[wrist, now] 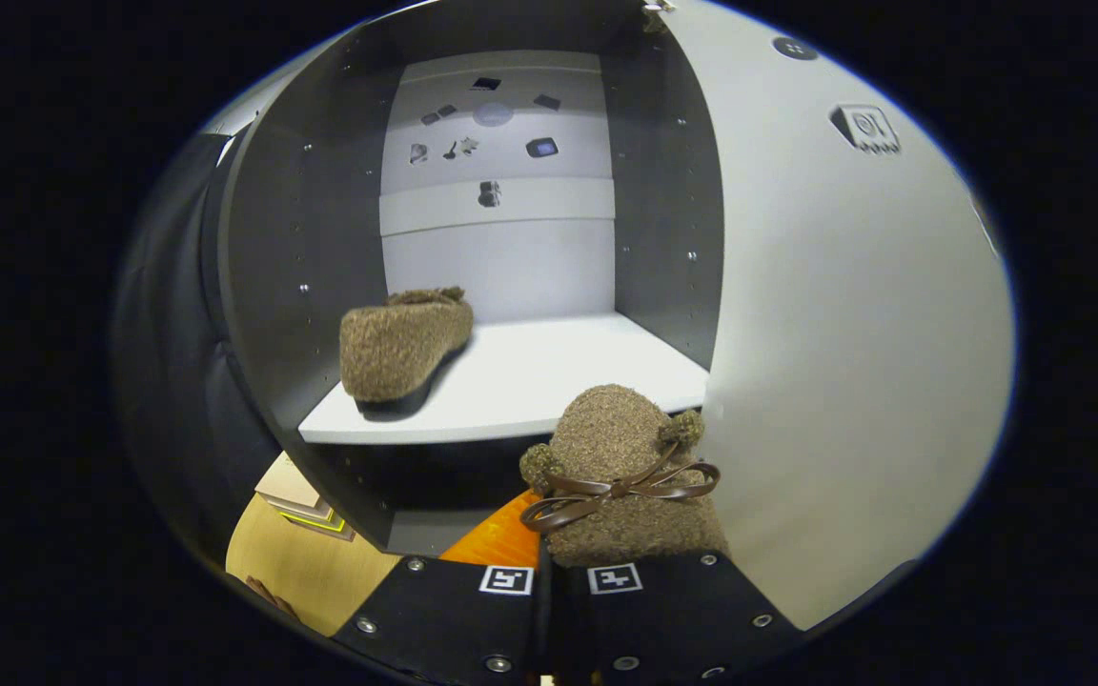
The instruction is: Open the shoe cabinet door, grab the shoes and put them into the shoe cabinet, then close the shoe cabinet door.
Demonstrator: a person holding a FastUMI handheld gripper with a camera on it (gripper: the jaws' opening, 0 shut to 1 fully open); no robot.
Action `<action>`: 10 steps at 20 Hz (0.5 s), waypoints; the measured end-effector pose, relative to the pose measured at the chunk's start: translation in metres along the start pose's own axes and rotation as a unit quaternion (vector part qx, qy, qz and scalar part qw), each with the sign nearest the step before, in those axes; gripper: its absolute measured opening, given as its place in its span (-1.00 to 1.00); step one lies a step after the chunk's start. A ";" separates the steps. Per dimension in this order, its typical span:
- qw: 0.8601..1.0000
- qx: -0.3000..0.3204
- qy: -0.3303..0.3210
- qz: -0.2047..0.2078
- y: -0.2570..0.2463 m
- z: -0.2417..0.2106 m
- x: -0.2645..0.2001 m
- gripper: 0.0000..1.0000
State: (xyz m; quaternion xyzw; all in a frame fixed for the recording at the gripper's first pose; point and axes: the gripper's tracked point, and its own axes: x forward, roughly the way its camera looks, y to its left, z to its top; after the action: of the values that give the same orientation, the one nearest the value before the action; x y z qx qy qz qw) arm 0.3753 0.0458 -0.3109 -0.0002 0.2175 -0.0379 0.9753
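shoes: in the gripper view, one fuzzy brown shoe (404, 351) is already sitting on the white shelf (549, 372) of the shoe cabinet, toward its left side wall; the second shoe (620, 467) is hanging just ahead of the fingers, below the shelf's front edge and close beside the open door (854, 362)
gripper: the gripper (549, 572) is looking nearly closed, its two fingers drawn close together at the near end of the second shoe, apparently pinching it; the contact itself is hiding behind the fingers
pointing: the held shoe is aiming its rounded toe forward into the cabinet, long axis running along the fingers, bow and pompoms (618, 484) facing up; the shelved shoe is lying heel toward us, its long axis angling back and to the right
risk: the toe is riding lower than the shelf lip, so pushing straight in is likely catching it on the edge
risk: the shoe's right side is sitting near the door, so drifting right could be nudging the door or twisting the shoe in a soft, fuzzy grip
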 end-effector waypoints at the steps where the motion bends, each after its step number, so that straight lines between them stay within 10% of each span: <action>1: 1.000 -0.006 -0.003 0.003 0.002 0.011 0.004 -0.86; 10: 0.999 -0.038 0.007 0.018 0.023 0.063 0.069 -0.87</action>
State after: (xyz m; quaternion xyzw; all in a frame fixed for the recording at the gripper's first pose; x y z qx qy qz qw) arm 0.4657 0.0630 -0.2833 -0.0331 0.2253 -0.0118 0.9736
